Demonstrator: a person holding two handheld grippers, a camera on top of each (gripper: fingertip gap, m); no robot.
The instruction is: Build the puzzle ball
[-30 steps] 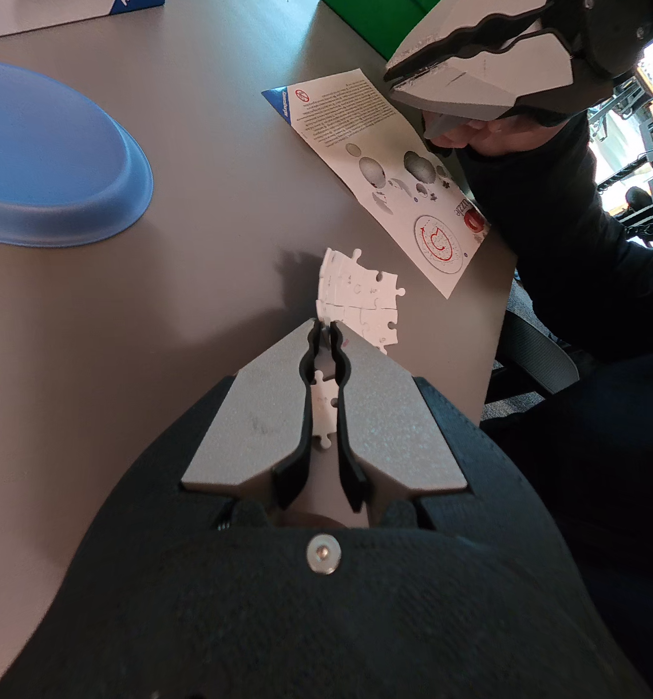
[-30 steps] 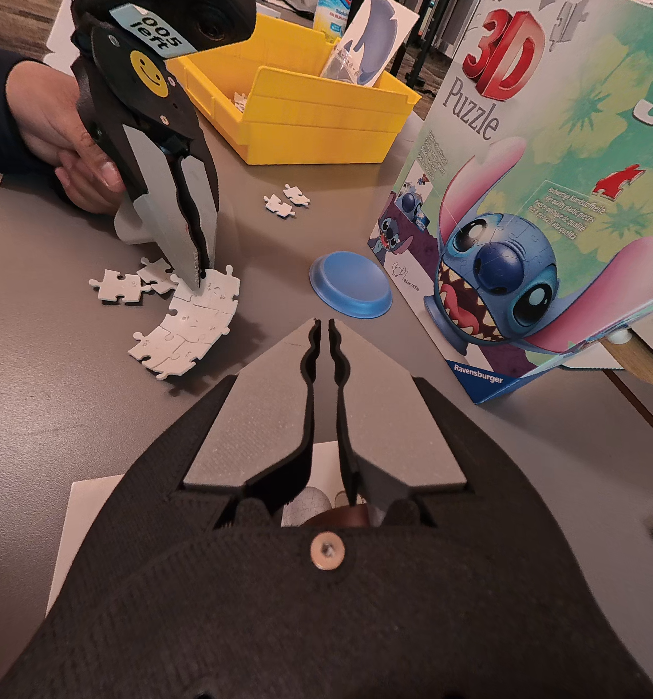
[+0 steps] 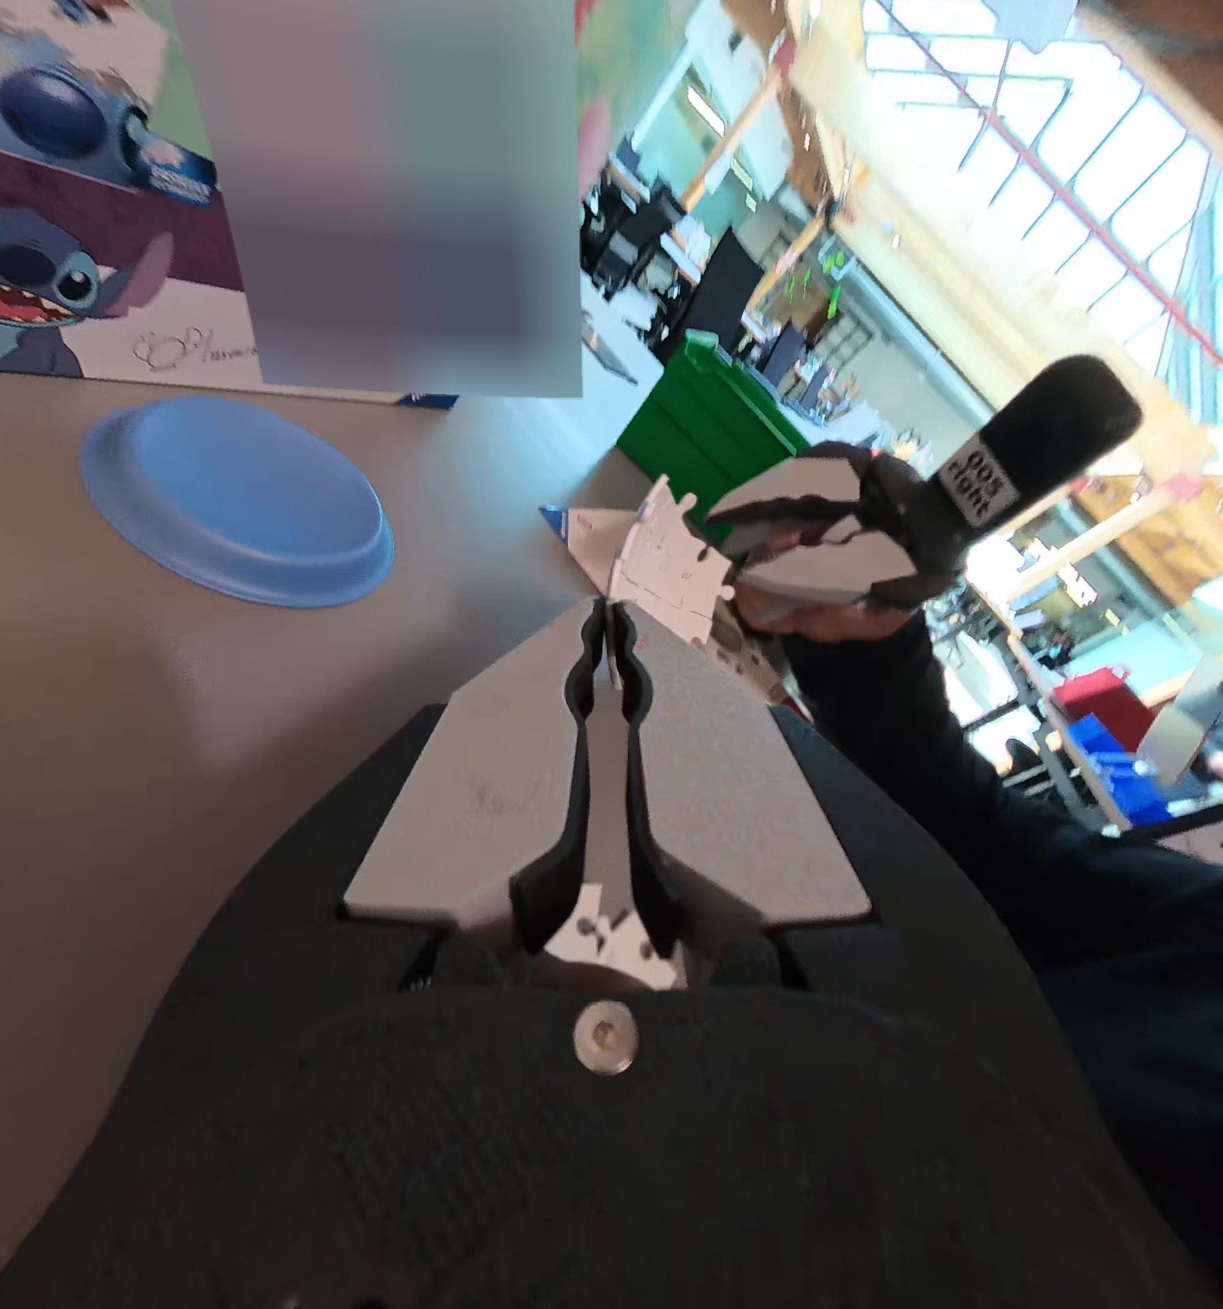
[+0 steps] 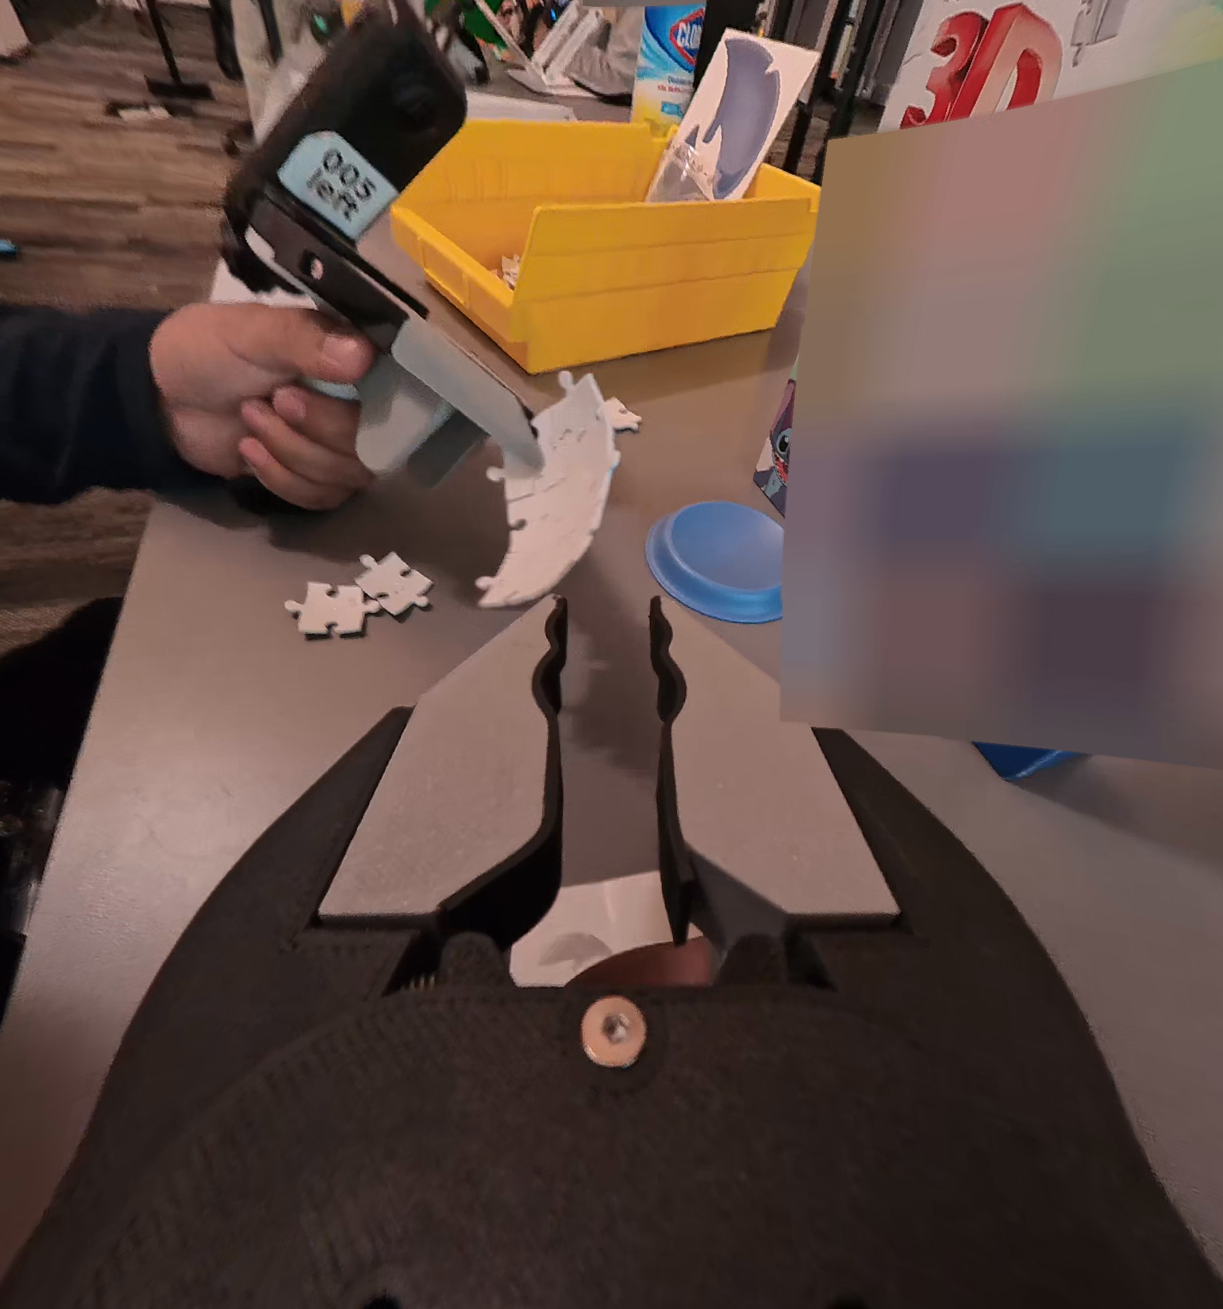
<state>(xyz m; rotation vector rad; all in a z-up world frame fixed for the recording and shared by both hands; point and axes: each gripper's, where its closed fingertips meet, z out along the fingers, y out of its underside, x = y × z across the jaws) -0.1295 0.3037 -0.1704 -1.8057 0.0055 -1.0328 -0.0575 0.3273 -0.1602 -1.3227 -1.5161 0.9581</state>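
Left claw (image 3: pixel 607 608): jaws nearly closed, pinching the edge of a curved white strip (image 4: pixel 559 496) of joined puzzle pieces, held clear of the table. Right claw (image 4: pixel 605 609): jaws apart by a narrow gap, holding nothing, tips just at 6 o'clock of the strip's lower end.

Surface and room: a grey table (image 4: pixel 205 708) carries a blue dish (image 4: pixel 715 559) at 3 o'clock of the strip, two loose pairs of white pieces (image 4: pixel 357 595) at 8 o'clock of it, and a yellow bin (image 4: pixel 609 248) at 12 o'clock. A printed puzzle box (image 3: pixel 91 212) stands behind the dish; much of it is masked by a blur. The floor beyond the table is wood-patterned.

View differences: the left wrist view alone shows a green bin (image 3: pixel 708 425), a leaflet (image 3: pixel 587 535) partly hidden behind the strip, and a bright hall with ceiling windows. The right wrist view alone shows the yellow bin, the loose pieces and a bare hand (image 4: pixel 254 404) gripping the left claw's handle.

Pose: the left claw slants down toward 4 o'clock in the right wrist view. In the left wrist view the right claw (image 3: pixel 718 545) points toward 9 o'clock, its tips close by the strip's edge, on a dark-sleeved arm.
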